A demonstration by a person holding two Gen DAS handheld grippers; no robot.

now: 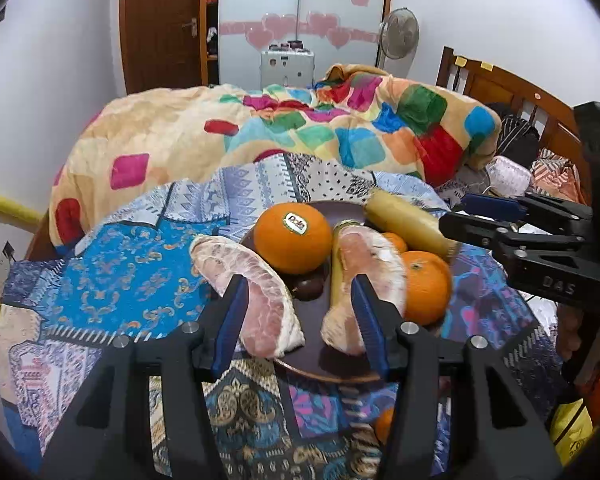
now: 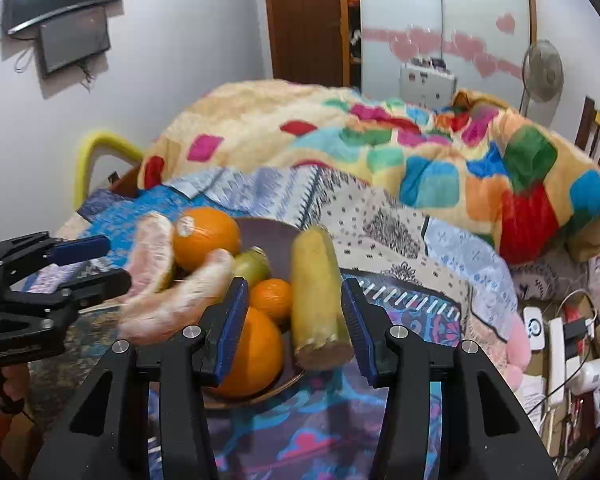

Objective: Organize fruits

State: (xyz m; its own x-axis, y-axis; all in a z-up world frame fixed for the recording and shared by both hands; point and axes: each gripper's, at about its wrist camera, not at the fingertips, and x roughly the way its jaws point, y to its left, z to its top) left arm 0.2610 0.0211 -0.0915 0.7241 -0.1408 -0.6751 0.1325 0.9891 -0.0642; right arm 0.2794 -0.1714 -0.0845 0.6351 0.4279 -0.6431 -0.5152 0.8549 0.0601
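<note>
Nearest the right gripper (image 2: 296, 320) is the corn (image 2: 318, 294), a yellow cob with its cut butt toward the camera. It sits between the two blue pads with a gap on either side, so the jaws stand open and hold nothing. The cob's long axis runs from about 6 o'clock to 12 o'clock, nearly in line with the fingers, so a squeeze would close across its width. In this view it leans on the right edge of the plate (image 2: 260, 394), its butt over the rim. Whether it rests on the rim or hangs just off it I cannot tell.

At 9 o'clock from the cob lie a big orange (image 2: 256, 352), a small orange (image 2: 272, 298) behind it, and a pomelo wedge (image 2: 176, 304). Further back sits a second large orange (image 2: 208, 236).

The left gripper (image 1: 298, 316) is also open and empty, over the near rim of the plate. Two pomelo wedges flank its gap, one by each pad: the left wedge (image 1: 256, 284) and the right wedge (image 1: 364, 276), both running roughly 6 to 12.

From the left gripper the cob lies far off at about 1 o'clock, past the wedges, so the right gripper is clearly nearer. My judgement is that the next move is its grasp on the cob.
</note>
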